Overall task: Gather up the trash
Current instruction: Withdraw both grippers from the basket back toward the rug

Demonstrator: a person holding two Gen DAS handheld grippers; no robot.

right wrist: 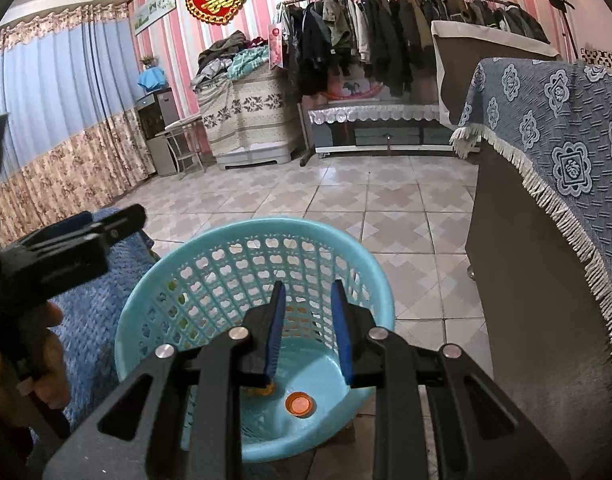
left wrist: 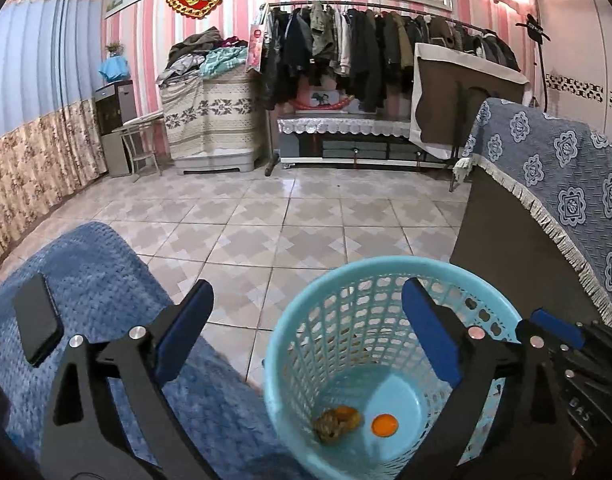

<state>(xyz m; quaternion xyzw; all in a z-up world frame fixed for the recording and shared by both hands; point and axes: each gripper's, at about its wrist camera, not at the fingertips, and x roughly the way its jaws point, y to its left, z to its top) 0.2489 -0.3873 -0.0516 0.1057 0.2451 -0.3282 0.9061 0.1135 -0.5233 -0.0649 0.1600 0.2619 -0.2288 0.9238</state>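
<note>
A light blue plastic mesh trash basket (left wrist: 302, 320) stands on the tiled floor; it also shows in the right wrist view (right wrist: 154, 276). In its bottom lie an orange bottle cap (left wrist: 384, 425) (right wrist: 299, 404) and a crumpled brown and yellow scrap (left wrist: 338, 424). My left gripper (left wrist: 306, 300) is wide open and empty, hovering over the basket's near left rim. My right gripper (right wrist: 308, 292) is above the basket's mouth, its jaws a narrow gap apart with nothing between them. The left gripper's body shows at the left of the right wrist view (right wrist: 66, 240).
A blue knitted cover (left wrist: 90, 272) with a black phone (left wrist: 38, 324) lies left of the basket. A cabinet under a blue patterned cloth (left wrist: 562, 168) stands to the right. A clothes rack (left wrist: 386, 40), low TV stand and draped furniture line the far wall.
</note>
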